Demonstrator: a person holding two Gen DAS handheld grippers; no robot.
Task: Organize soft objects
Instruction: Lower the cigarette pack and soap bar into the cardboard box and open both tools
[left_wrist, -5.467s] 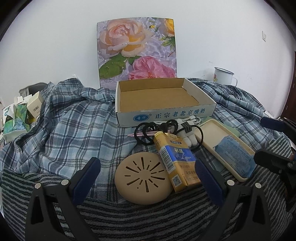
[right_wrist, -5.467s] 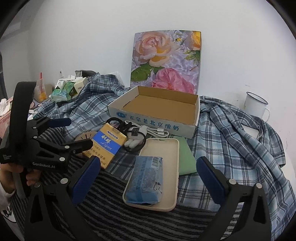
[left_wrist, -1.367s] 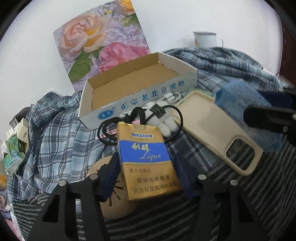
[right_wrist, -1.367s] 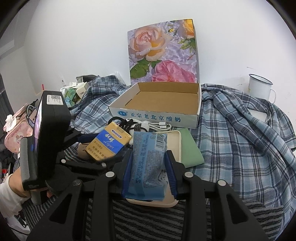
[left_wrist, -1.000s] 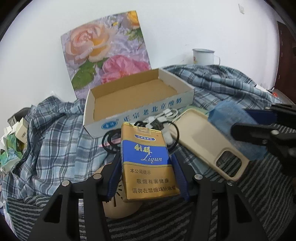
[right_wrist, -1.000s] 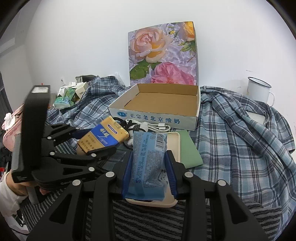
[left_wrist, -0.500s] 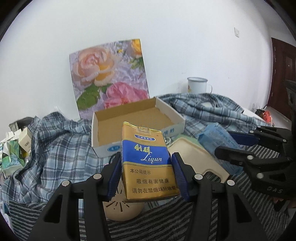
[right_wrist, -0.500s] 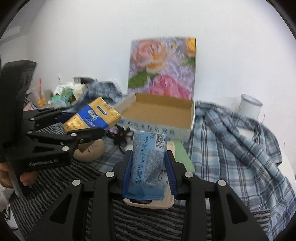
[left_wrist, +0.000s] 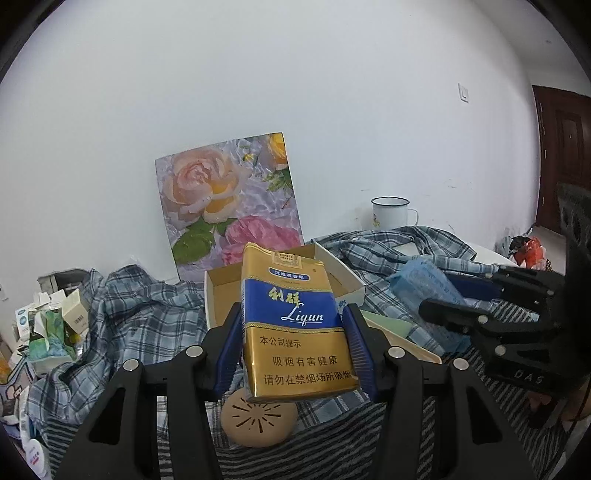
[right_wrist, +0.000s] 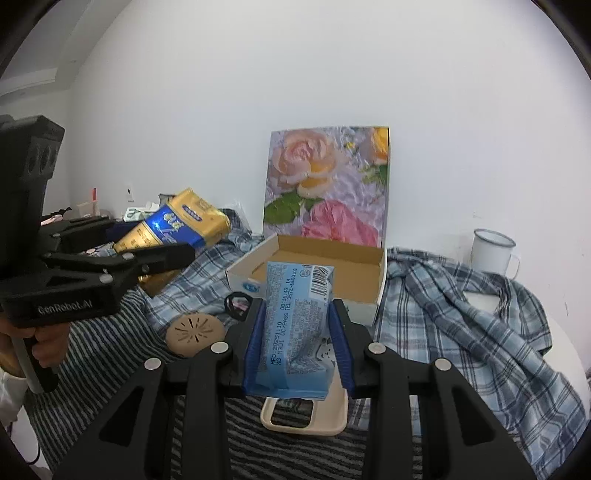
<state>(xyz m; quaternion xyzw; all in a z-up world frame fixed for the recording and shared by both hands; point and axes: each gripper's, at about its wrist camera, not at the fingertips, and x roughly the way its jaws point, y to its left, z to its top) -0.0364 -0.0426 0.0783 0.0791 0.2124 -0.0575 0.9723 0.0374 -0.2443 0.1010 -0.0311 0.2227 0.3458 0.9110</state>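
Step in hand: carry to box (right_wrist: 314, 258). Left gripper (left_wrist: 295, 343) clamps gold pack (left_wrist: 295, 325), right gripper (right_wrist: 295, 347) clamps blue packet (right_wrist: 295, 328); both aloft before the box. Next: lower each inside, then release.

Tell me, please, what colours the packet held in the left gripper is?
The cigarette packet is gold with a blue band; the left wrist view shows it best.

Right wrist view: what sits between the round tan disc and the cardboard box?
In the right wrist view, black hair ties lie on the bedding between the round tan disc and the cardboard box.
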